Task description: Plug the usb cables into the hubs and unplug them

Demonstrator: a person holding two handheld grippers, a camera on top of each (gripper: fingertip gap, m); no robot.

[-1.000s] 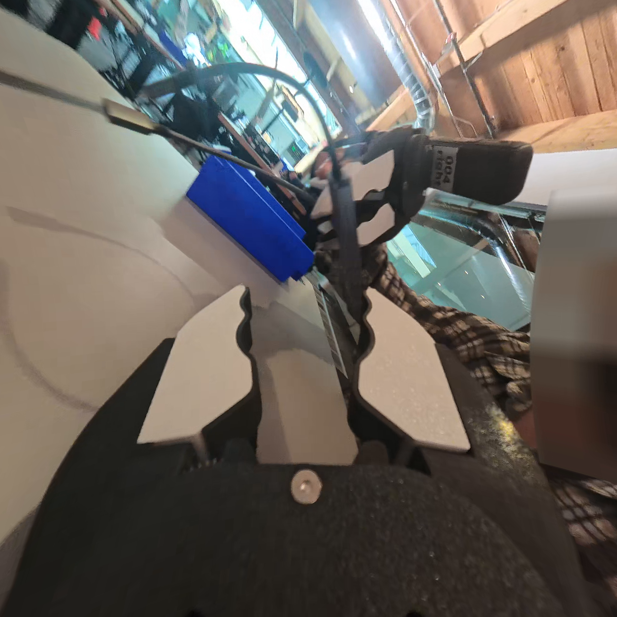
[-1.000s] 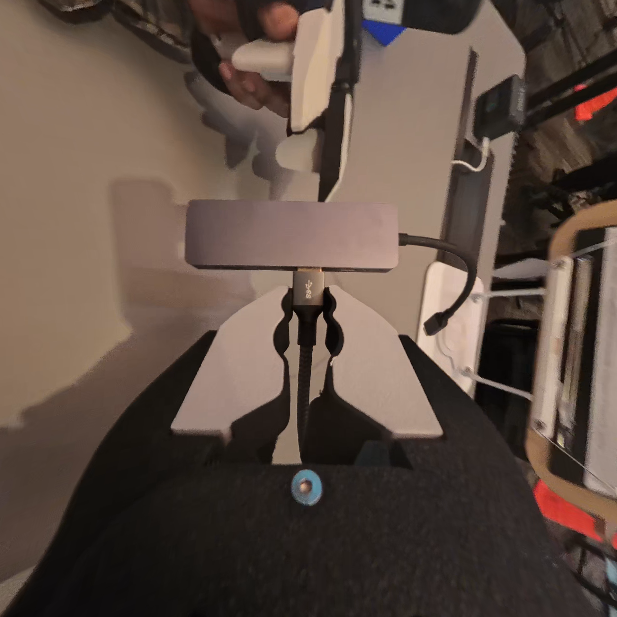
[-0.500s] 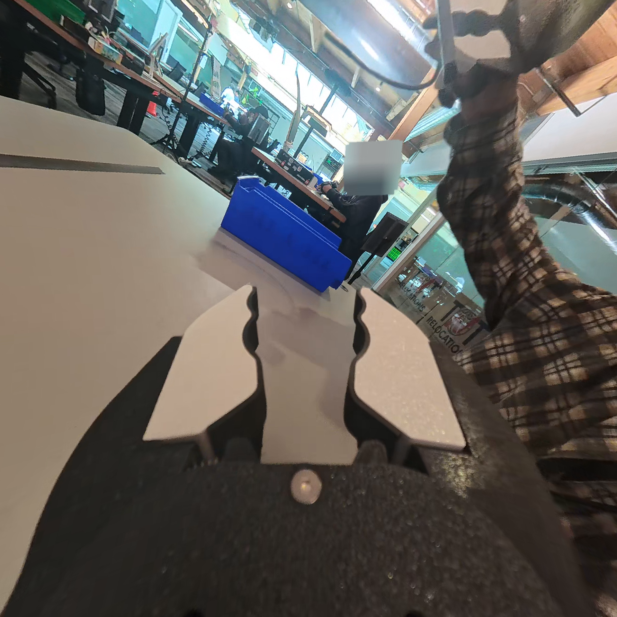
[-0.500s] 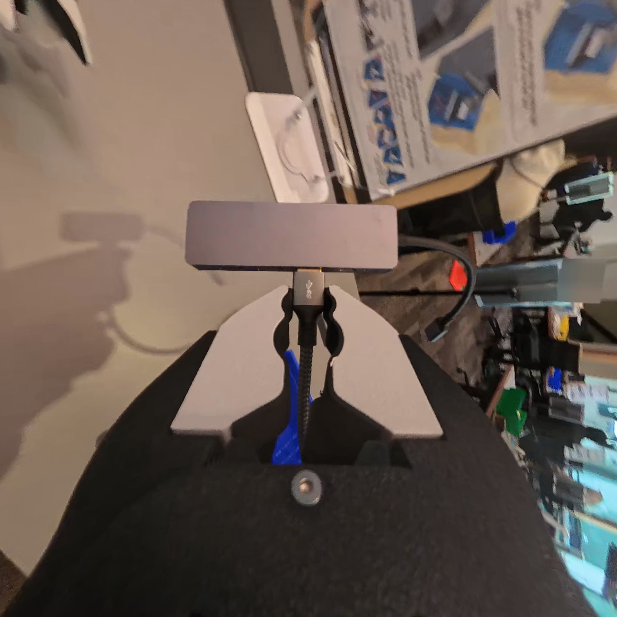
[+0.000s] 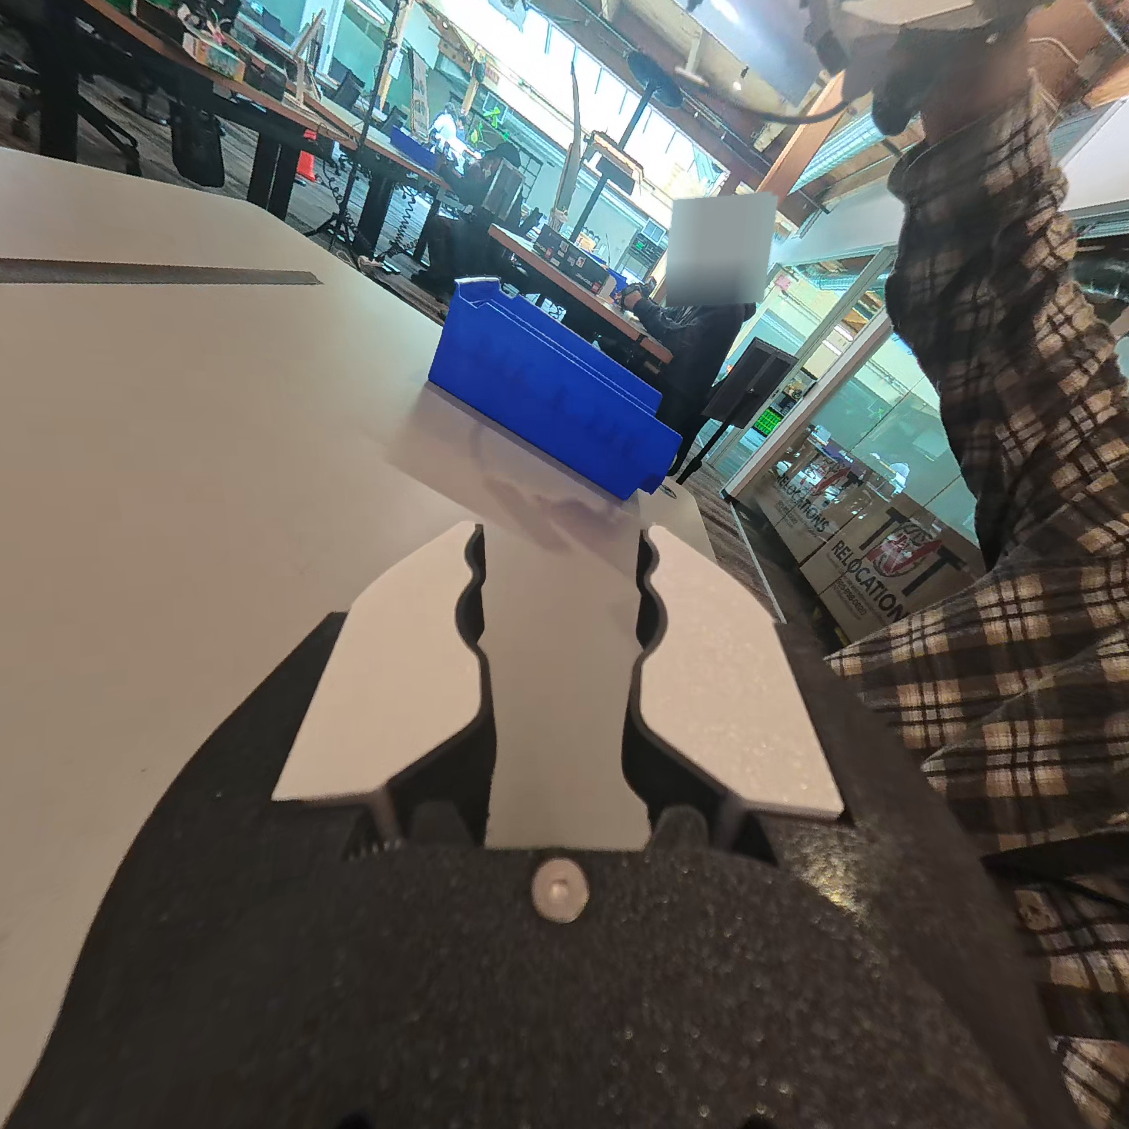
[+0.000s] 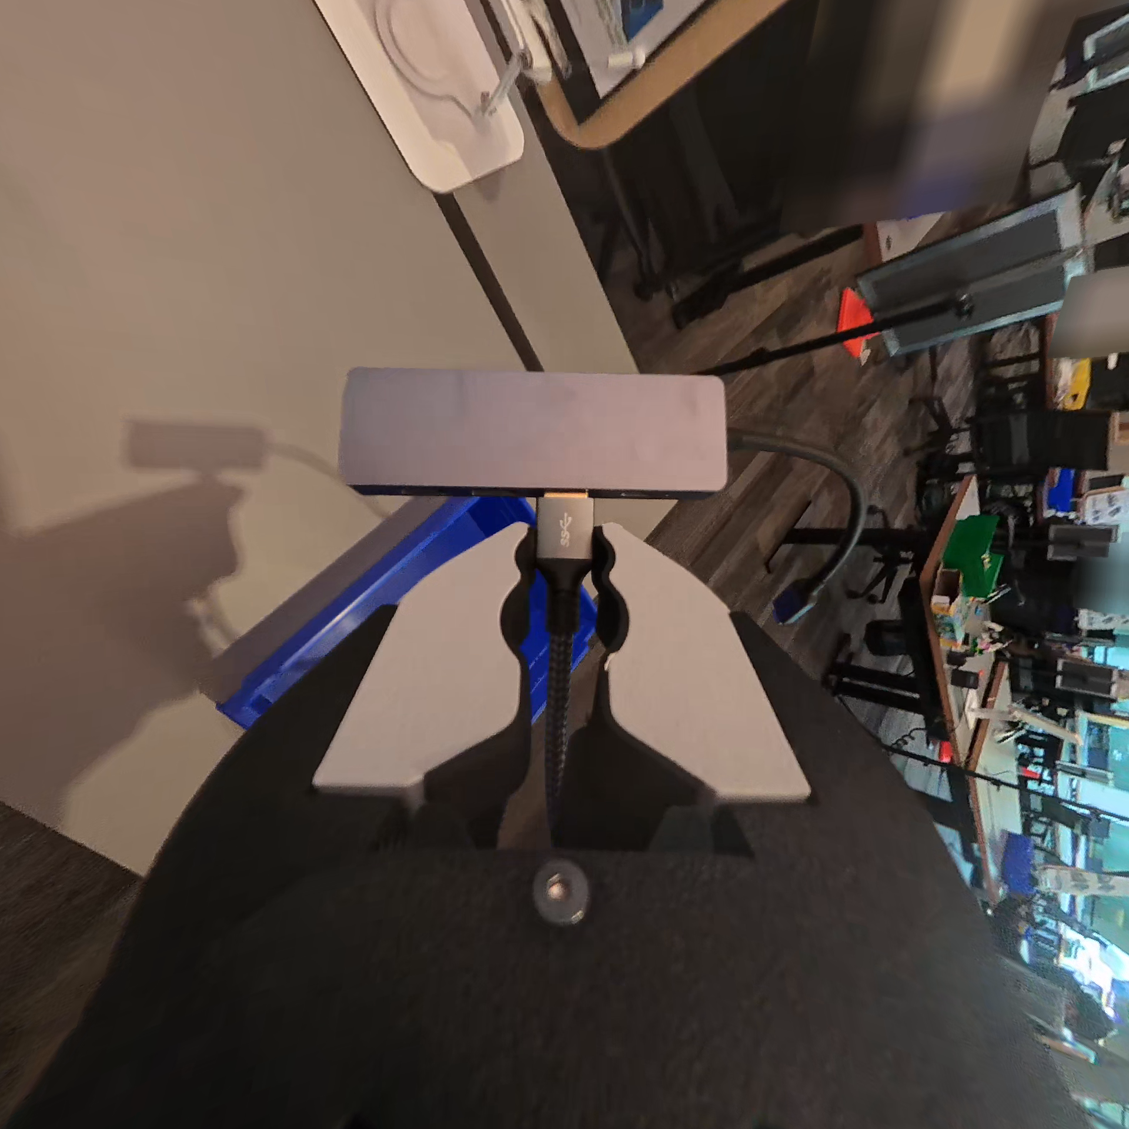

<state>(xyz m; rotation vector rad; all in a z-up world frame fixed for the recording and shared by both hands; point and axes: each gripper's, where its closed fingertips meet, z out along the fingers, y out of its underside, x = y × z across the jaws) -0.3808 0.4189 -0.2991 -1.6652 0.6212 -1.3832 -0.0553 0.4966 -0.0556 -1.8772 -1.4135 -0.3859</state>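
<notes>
My right gripper (image 6: 563,540) is shut on the metal plug (image 6: 563,530) of a black braided USB cable (image 6: 557,690). The plug sits in a port of a grey hub (image 6: 531,427), which hangs in the air above the table with its own short cable (image 6: 846,513) dangling at the right. My left gripper (image 5: 557,544) is open and empty, low over the white table (image 5: 183,458), pointing toward a blue bin (image 5: 550,403). The right gripper shows only partly at the top right of the left wrist view, above a plaid sleeve (image 5: 1008,427).
The blue bin also shows under the hub in the right wrist view (image 6: 379,605), near the table edge. A white tray (image 6: 440,91) lies farther along the table. Beyond the edge are the floor, other desks, stands and a seated person (image 5: 702,342). Left tips to right tips: about 40 cm.
My right gripper has lifted and swung with the cable and hub, now over the blue bin. My left gripper, beside the hub a second ago, is away from it, low over the table.
</notes>
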